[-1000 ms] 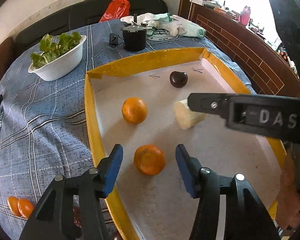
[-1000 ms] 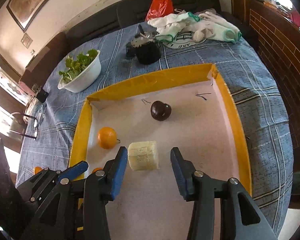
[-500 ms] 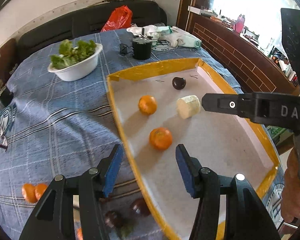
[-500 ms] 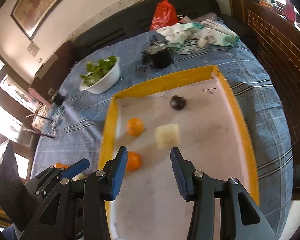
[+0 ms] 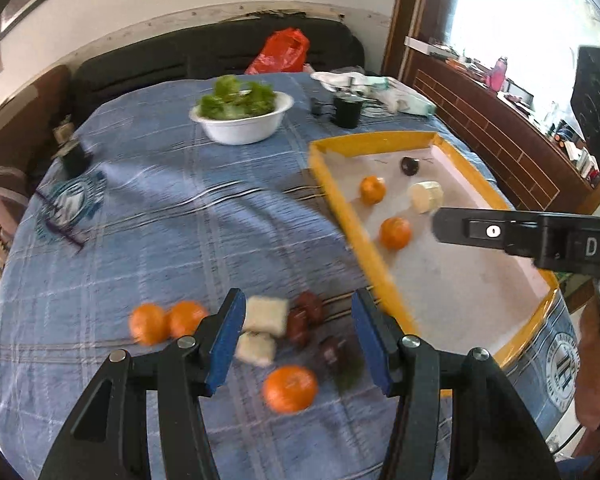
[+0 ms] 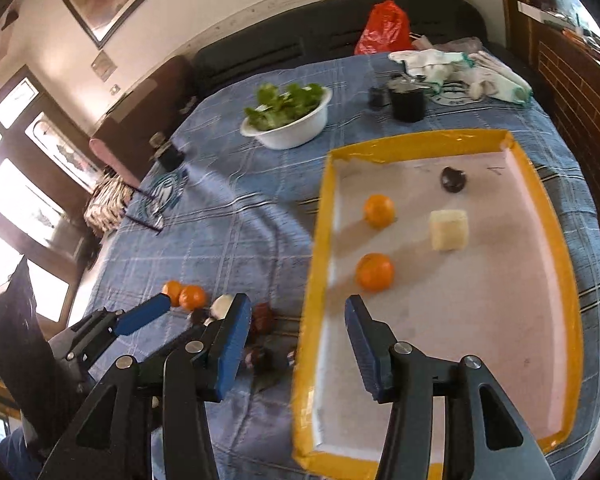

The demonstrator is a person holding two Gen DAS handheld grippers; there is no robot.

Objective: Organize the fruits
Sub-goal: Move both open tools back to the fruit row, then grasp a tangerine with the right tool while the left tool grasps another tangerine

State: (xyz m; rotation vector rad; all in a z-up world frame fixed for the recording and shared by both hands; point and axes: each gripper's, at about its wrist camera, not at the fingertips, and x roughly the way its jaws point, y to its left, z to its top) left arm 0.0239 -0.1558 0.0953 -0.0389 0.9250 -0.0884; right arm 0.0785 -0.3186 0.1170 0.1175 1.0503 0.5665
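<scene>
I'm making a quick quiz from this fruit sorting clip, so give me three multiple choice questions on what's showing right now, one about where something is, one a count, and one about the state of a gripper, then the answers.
1. Where does the white bowl of greens stand?
A. inside the yellow-rimmed tray
B. on the blue tablecloth, outside the tray
C. on the sofa

2. How many oranges lie in the yellow-rimmed tray?
A. one
B. two
C. four

3. What is the state of the left gripper?
A. open and holding nothing
B. shut on an orange
C. shut on a dark fruit

Answers:
1. B, since the bowl sits on the blue tablecloth beyond the tray's far left corner.
2. B, since one orange and a second orange lie there, beside a pale block and a dark fruit.
3. A, since its blue pads stand wide apart above the loose fruit on the cloth.
</scene>
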